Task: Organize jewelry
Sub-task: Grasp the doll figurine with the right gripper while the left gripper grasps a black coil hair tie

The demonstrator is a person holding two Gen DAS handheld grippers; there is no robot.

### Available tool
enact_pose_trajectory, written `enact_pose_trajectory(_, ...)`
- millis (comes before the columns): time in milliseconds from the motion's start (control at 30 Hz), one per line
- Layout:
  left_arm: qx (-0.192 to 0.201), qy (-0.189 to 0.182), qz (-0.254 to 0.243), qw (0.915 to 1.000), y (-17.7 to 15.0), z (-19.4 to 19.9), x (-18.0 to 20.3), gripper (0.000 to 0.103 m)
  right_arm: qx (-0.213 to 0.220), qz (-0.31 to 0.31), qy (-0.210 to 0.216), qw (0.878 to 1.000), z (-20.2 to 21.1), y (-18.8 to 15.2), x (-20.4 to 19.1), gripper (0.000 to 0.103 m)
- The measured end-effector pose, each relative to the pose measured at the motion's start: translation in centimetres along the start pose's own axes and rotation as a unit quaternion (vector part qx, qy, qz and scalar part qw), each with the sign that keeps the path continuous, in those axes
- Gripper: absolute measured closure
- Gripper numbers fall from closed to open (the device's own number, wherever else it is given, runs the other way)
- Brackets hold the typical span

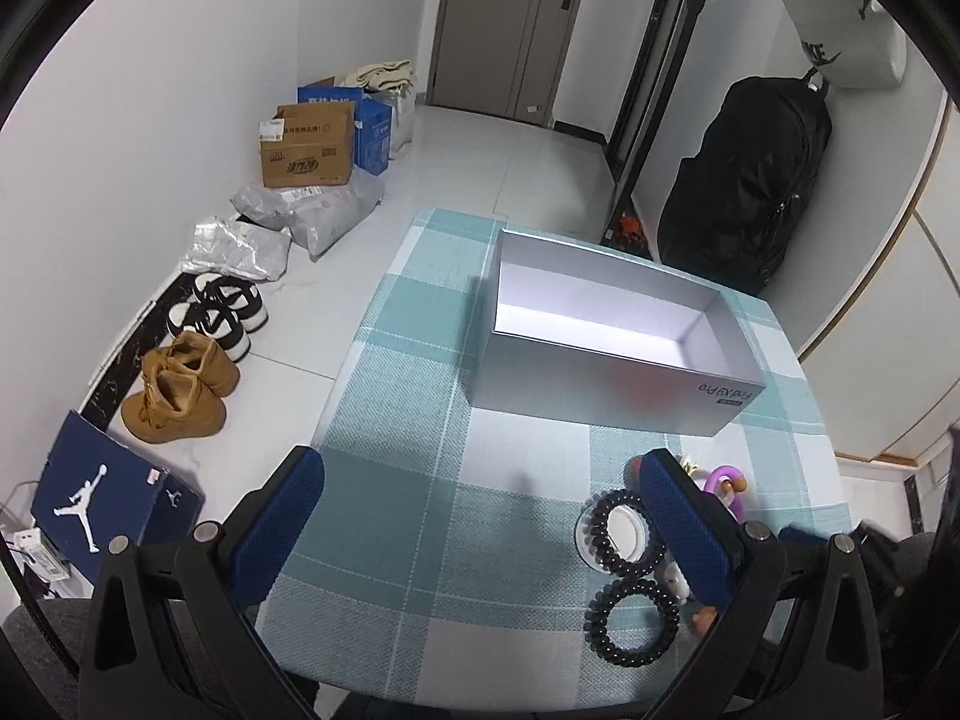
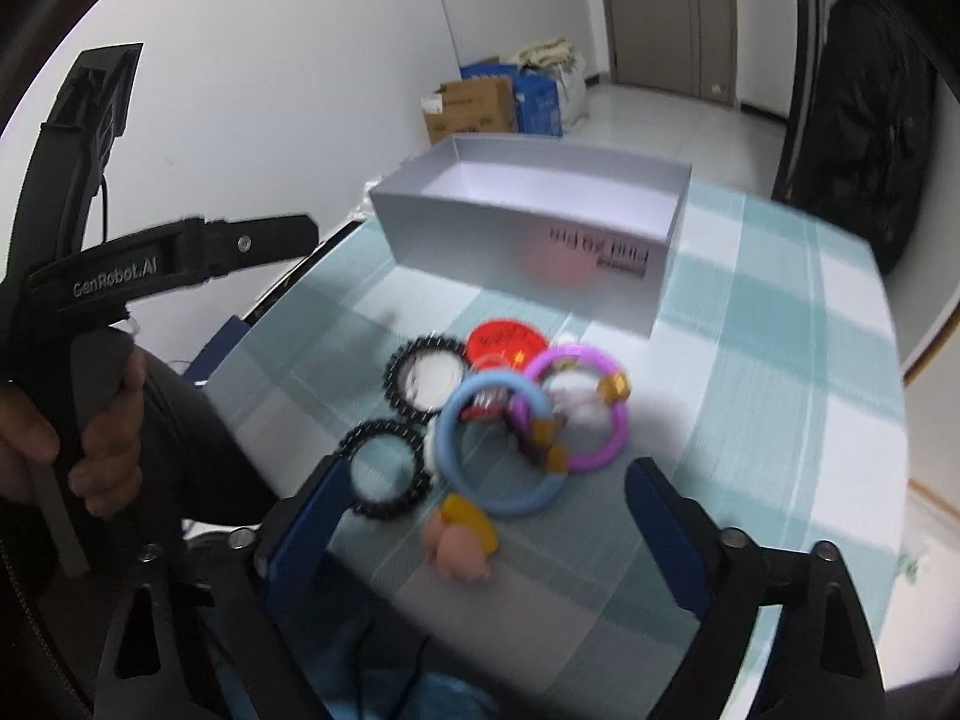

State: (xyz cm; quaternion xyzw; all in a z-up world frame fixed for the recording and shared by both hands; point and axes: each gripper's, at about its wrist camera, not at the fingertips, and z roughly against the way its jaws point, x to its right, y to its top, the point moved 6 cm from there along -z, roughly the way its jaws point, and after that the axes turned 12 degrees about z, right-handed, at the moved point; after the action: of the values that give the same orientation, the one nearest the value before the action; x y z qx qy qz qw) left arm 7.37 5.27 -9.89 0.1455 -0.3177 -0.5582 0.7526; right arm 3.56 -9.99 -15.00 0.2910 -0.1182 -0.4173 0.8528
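This looks like a room in someone's home, close to the way in. Brown boots and black-and-white sneakers sit in a row on the tiled floor by the white wall. Cardboard boxes and gray mail bags are piled farther along. There is a plain door with a handle at the far end. A big black backpack hangs by a wall. A checked cloth covers the table.

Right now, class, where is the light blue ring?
In the right wrist view, the light blue ring lies on the checked tablecloth, overlapping the purple ring, before the silver box.
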Motion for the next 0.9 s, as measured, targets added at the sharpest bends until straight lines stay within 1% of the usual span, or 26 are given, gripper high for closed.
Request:
enact_pose_trajectory(33,-0.001,-0.002,0.001,1.0000,0.1,0.0,-0.1,0.001,-0.006,-0.005,0.003,1.000,0.0,-0.4,-0.1,0.025)
enact_pose_trajectory(100,-0.001,-0.004,0.000,1.0000,0.1,0.1,-0.1,0.001,-0.017,-0.004,0.000,1.000,-0.3,-1.0,-0.4,0.031)
enact_pose_trajectory(133,-0.001,-0.004,-0.003,1.0000,0.1,0.1,-0.2,0.001,-0.021,-0.003,-0.003,1.000,-0.3,-1.2,-0.5,0.037)
enact_pose_trajectory(233,0.000,-0.004,-0.007,1.0000,0.0,0.2,-0.2,0.001,-0.027,-0.005,0.002,1.000,-0.5,-1.7,-0.7,0.048)
enact_pose_trajectory(300,-0.001,-0.003,-0.006,1.0000,0.0,0.4,-0.4,0.001,-0.028,-0.007,0.012,1.000,-0.7,-1.9,-0.8,0.051)
enact_pose_trajectory(367,-0.002,-0.001,-0.001,1.0000,-0.1,0.5,-0.6,0.001,-0.029,-0.001,0.012,0.999,-1.0,-1.8,-1.0,0.055)
enact_pose_trajectory(400,-0.003,0.000,0.001,1.0000,-0.2,0.5,-0.7,0.001,-0.030,0.001,0.015,0.999,-1.0,-1.9,-1.1,0.063)
enact_pose_trajectory(433,-0.006,0.004,0.002,1.0000,-0.4,0.4,-0.8,0.001,-0.032,0.003,0.017,0.999,-1.2,-1.9,-1.2,0.074)
enact_pose_trajectory(467,-0.009,0.008,0.002,0.9999,-0.6,0.4,-0.9,0.001,-0.035,0.004,0.018,0.999,-1.3,-2.0,-1.3,0.076)
enact_pose_trajectory(500,-0.011,0.011,0.000,0.9999,-0.7,0.4,-0.9,0.001,-0.037,0.003,0.018,0.999,-1.2,-2.1,-1.3,0.076)
enact_pose_trajectory(600,-0.020,0.025,-0.004,0.9995,-1.4,0.6,-0.9,0.002,-0.025,0.002,0.018,1.000,-0.7,-1.9,-1.2,0.076)
enact_pose_trajectory(633,-0.023,0.025,-0.003,0.9994,-1.7,0.7,-0.8,0.002,-0.021,-0.001,0.020,1.000,-0.5,-1.9,-1.1,0.076)
enact_pose_trajectory(733,-0.041,0.010,-0.006,0.9991,-2.9,1.1,-0.1,0.002,-0.006,-0.019,0.021,1.000,0.4,-1.8,-0.4,0.076)
enact_pose_trajectory(900,-0.080,-0.008,-0.044,0.9957,-5.6,0.9,2.5,0.002,0.028,-0.054,0.011,0.998,2.2,-1.2,1.2,0.076)
